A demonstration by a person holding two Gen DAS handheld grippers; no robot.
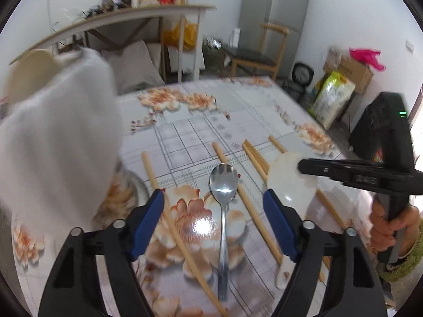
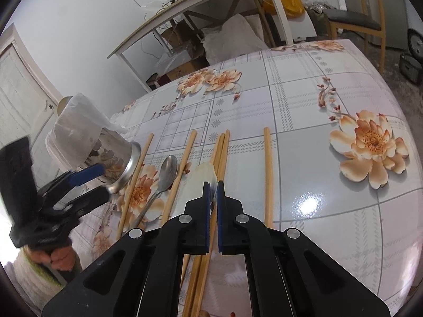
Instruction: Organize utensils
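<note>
My right gripper (image 2: 214, 183) is shut on the rim of a white ceramic spoon (image 2: 199, 175); in the left wrist view its black fingers (image 1: 302, 167) clamp the bowl of the white spoon (image 1: 286, 182). A metal spoon (image 1: 223, 185) lies on the table. My left gripper (image 1: 213, 195) hovers open above it, the pads well apart on either side of it and not touching it. Several wooden chopsticks (image 1: 248, 206) lie scattered around both spoons. In the right wrist view the left gripper (image 2: 105, 182) hangs open in front of the cup, left of the metal spoon (image 2: 169, 171).
A floral metal cup (image 2: 119, 161) lies on its side at the left, half wrapped in a white cloth (image 2: 76, 124). The floral tablecloth (image 2: 304, 121) covers the table. One chopstick (image 2: 268, 174) lies apart at the right. A person's hand (image 1: 388, 224) grips the right tool's handle.
</note>
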